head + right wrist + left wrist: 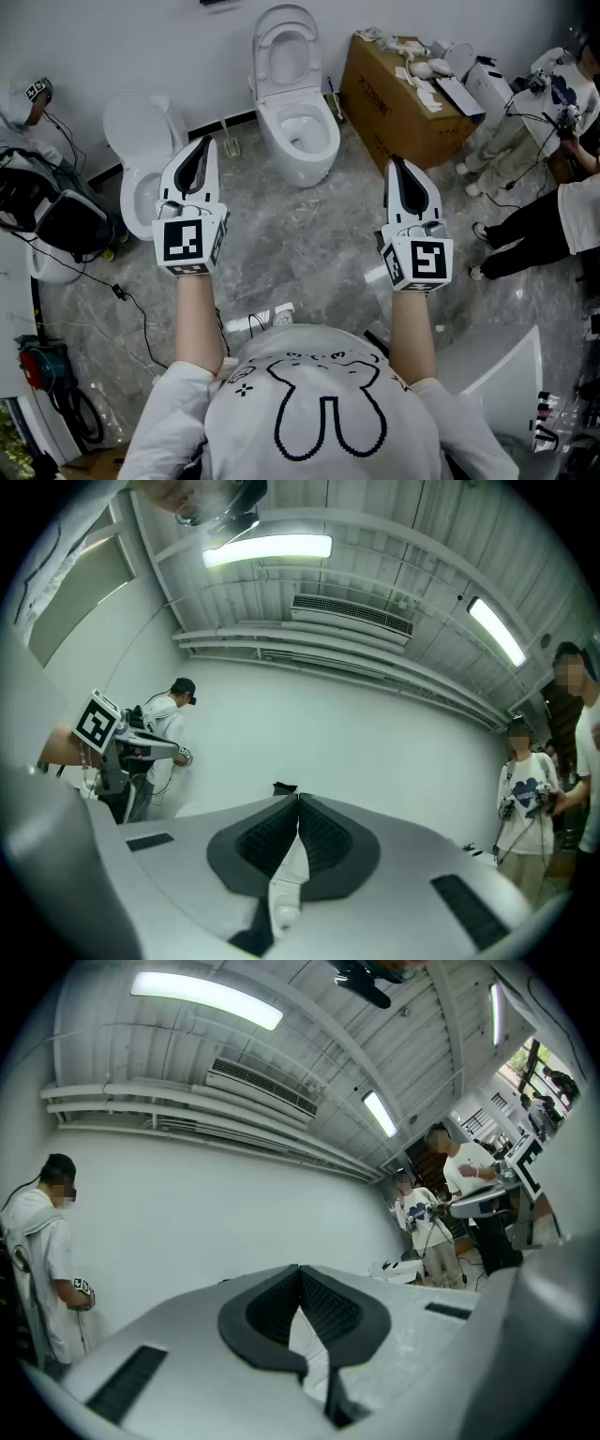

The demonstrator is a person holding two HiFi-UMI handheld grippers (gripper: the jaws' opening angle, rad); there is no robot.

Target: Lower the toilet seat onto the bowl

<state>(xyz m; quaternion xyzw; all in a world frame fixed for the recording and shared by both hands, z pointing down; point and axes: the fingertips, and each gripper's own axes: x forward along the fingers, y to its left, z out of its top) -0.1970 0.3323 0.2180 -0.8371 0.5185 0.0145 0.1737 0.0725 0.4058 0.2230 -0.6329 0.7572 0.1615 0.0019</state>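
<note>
Left tongs [204, 142] and right tongs [395, 162] are shut, empty; we should ease the upper-centre toilet seat [286, 42] down slowly.

The grey marble floor [281, 234] carries a white toilet [300, 141] by the wall, a second toilet [141, 187] to its left, a cardboard box [394, 108] to its right, and loose cables [120, 294]
</note>
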